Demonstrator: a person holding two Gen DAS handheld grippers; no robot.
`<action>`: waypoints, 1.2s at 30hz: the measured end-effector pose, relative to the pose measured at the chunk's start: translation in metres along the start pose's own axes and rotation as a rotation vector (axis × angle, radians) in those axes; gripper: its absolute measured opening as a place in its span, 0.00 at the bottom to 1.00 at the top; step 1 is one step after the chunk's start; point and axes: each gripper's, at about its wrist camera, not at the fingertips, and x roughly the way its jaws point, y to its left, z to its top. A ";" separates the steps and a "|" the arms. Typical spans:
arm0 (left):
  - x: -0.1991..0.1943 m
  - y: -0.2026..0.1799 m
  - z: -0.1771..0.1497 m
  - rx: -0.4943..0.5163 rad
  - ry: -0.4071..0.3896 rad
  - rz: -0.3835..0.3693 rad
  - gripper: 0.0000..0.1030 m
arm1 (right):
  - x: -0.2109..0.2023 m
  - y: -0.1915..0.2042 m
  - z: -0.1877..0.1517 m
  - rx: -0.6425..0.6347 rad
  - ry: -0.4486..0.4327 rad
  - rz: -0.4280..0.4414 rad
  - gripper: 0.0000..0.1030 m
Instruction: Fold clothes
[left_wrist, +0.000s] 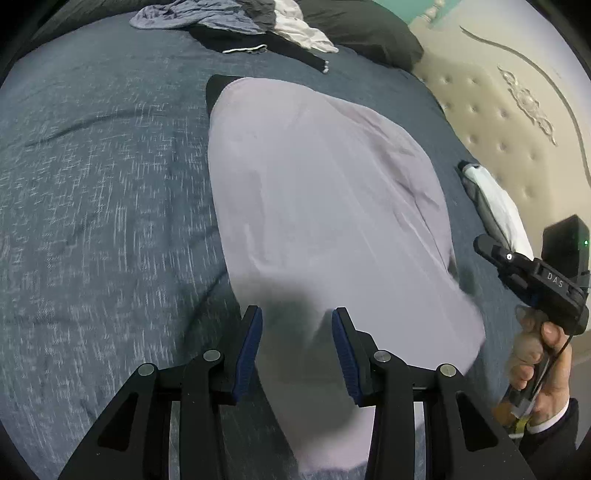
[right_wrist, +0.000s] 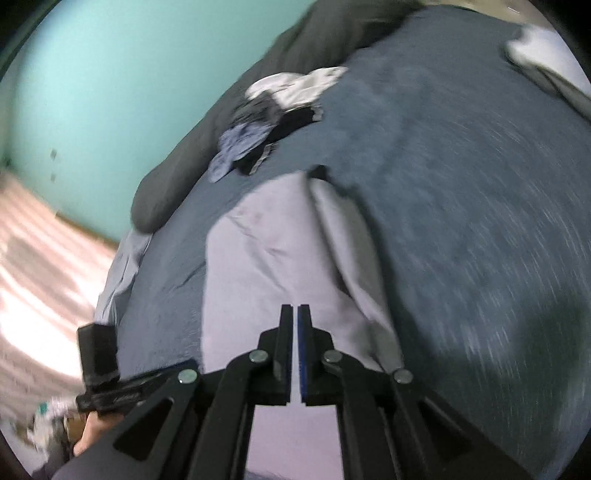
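A lavender garment (left_wrist: 317, 206) lies spread lengthwise on the blue bedspread (left_wrist: 103, 206), with one long side folded over (right_wrist: 343, 236). A black edge (left_wrist: 213, 90) shows under its far end. My left gripper (left_wrist: 297, 326) hovers open over the near part of the garment, with only cloth below showing between its blue pads (left_wrist: 251, 343). My right gripper (right_wrist: 295, 317) is shut over the same garment (right_wrist: 258, 258), and nothing shows between its fingers. In the left wrist view the right gripper (left_wrist: 483, 246) is off the garment's right edge, held by a hand (left_wrist: 543, 354).
A pile of crumpled clothes (left_wrist: 229, 22) sits at the far end of the bed, also seen in the right view as a pile (right_wrist: 273, 110). A folded white and grey piece (left_wrist: 495, 206) lies by the beige tufted headboard (left_wrist: 517, 110). Dark pillow (left_wrist: 369, 33), teal wall (right_wrist: 92, 92).
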 end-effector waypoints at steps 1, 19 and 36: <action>0.000 0.004 0.006 0.000 0.003 -0.002 0.41 | 0.006 0.004 0.007 -0.029 0.022 -0.003 0.02; 0.015 0.027 0.041 0.004 -0.010 -0.014 0.44 | 0.062 -0.008 0.042 -0.137 0.188 -0.115 0.01; 0.039 0.059 0.070 -0.048 0.005 -0.015 0.47 | 0.123 -0.008 0.093 -0.150 0.226 -0.160 0.00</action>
